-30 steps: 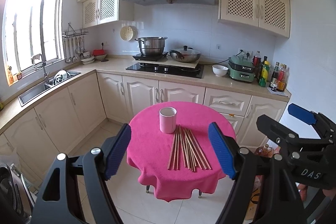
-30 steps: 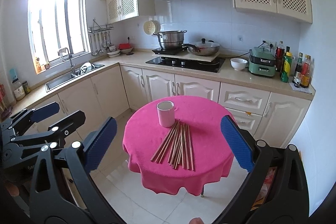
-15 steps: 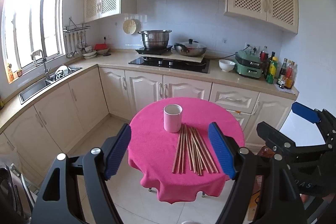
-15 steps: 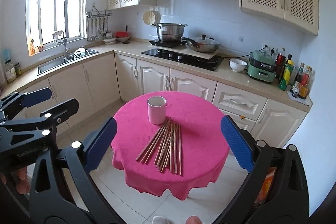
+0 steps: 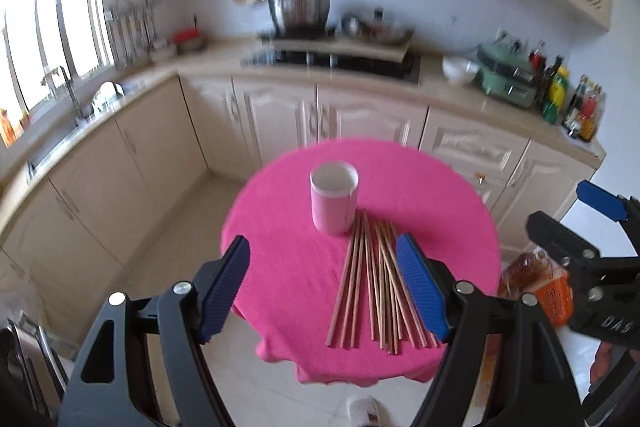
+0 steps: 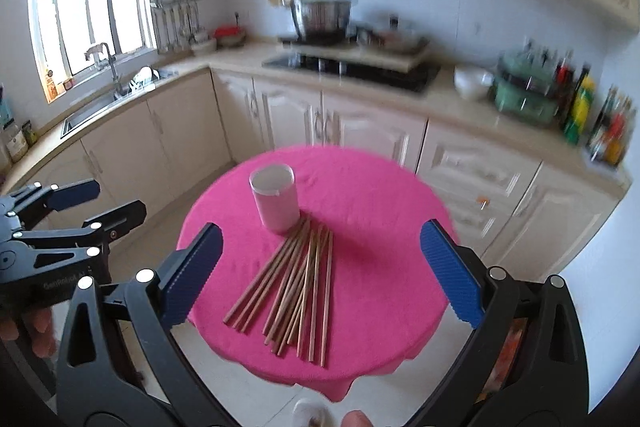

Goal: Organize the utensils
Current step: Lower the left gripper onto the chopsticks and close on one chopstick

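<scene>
Clearly nothing is gripped: the left tool (image 5: 324,291) and right tool (image 6: 320,273) both hang spread wide, well above the round pink-clothed worktop (image 6: 384,195). The loose bundle of thin wooden chopsticks (image 6: 298,285) lies flat there, long axis running away from the tools, far tips touching the pale pink cylindrical cup (image 6: 276,201). Neither tool looks clearly nearer.
</scene>
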Demonstrator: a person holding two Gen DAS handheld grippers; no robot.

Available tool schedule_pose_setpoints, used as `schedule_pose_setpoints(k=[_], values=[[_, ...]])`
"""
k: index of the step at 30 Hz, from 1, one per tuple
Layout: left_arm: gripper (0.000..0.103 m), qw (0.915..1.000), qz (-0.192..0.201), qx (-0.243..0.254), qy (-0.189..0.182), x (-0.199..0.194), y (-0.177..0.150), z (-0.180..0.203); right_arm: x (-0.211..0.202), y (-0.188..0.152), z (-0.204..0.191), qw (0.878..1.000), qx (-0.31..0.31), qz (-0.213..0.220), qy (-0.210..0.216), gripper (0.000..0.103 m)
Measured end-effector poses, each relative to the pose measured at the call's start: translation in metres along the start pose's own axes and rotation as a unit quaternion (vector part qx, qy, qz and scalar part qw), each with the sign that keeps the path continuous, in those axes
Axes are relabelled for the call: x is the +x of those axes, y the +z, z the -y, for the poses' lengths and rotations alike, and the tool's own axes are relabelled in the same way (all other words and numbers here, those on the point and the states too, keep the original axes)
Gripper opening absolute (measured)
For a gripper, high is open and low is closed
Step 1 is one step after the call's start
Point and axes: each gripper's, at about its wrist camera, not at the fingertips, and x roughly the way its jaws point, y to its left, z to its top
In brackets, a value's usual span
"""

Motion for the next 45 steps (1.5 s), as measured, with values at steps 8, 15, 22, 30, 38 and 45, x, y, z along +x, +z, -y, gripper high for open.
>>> schedule_pose_setpoints(k=[8,15,22,30,38,45], values=[[0.074,0.9902,-0.138,-0.002,-0.020,0.114,-0.016,-0.007,0.103,-0.020,0.042,0.990,0.029,-0.137,0.034,0.077],[0.049,0.9716,-0.229,0.022,-0.056,0.203,-0.036,-0.001,0.167,-0.057,0.051,0.967,0.060,-0.241,0.053,0.051],[0.040,0.9534,-0.289,0.050,-0.071,0.271,-0.051,0.009,0.205,-0.072,0.060,0.951,0.102,-0.287,0.049,0.046],[0.031,0.9389,-0.323,0.080,-0.090,0.308,-0.054,0.020,0.234,-0.078,0.058,0.940,0.115,-0.316,0.052,0.035],[0.020,0.9286,-0.345,0.104,-0.087,0.330,-0.057,0.032,0.263,-0.079,0.049,0.934,0.090,-0.344,0.045,0.026],[0.009,0.9321,-0.338,0.092,-0.093,0.327,-0.061,0.031,0.281,-0.080,0.037,0.925,0.068,-0.371,0.046,0.018]])
